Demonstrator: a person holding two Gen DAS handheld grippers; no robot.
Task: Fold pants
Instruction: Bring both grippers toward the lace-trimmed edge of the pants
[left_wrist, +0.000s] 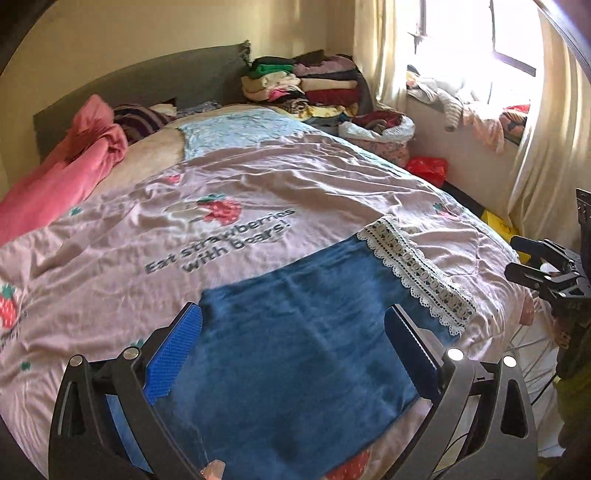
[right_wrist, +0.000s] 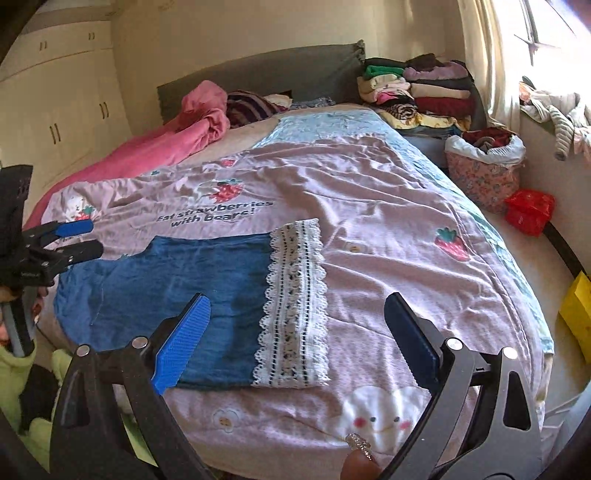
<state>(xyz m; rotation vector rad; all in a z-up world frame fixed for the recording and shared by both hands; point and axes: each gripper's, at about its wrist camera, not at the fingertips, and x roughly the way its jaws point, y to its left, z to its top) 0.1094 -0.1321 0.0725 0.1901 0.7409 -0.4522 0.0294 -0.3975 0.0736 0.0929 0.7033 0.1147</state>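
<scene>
Blue pants (left_wrist: 295, 332) with a white lace hem (left_wrist: 417, 273) lie flat on the pink bedspread (left_wrist: 258, 192) near the bed's front edge. My left gripper (left_wrist: 293, 350) is open above the pants, empty. In the right wrist view the pants (right_wrist: 177, 288) lie left of centre, the lace hem (right_wrist: 295, 302) in the middle. My right gripper (right_wrist: 297, 338) is open above the hem, empty. Each gripper also shows in the other's view, the right gripper (left_wrist: 517, 254) at the right edge and the left gripper (right_wrist: 88, 240) at the left edge, both open.
A pink blanket (left_wrist: 66, 162) lies bunched at the bed's left. Stacked folded clothes (left_wrist: 303, 85) sit by the headboard. A laundry basket (right_wrist: 484, 170), a red bag (right_wrist: 528, 210) and a yellow box (right_wrist: 576, 314) stand on the floor at right.
</scene>
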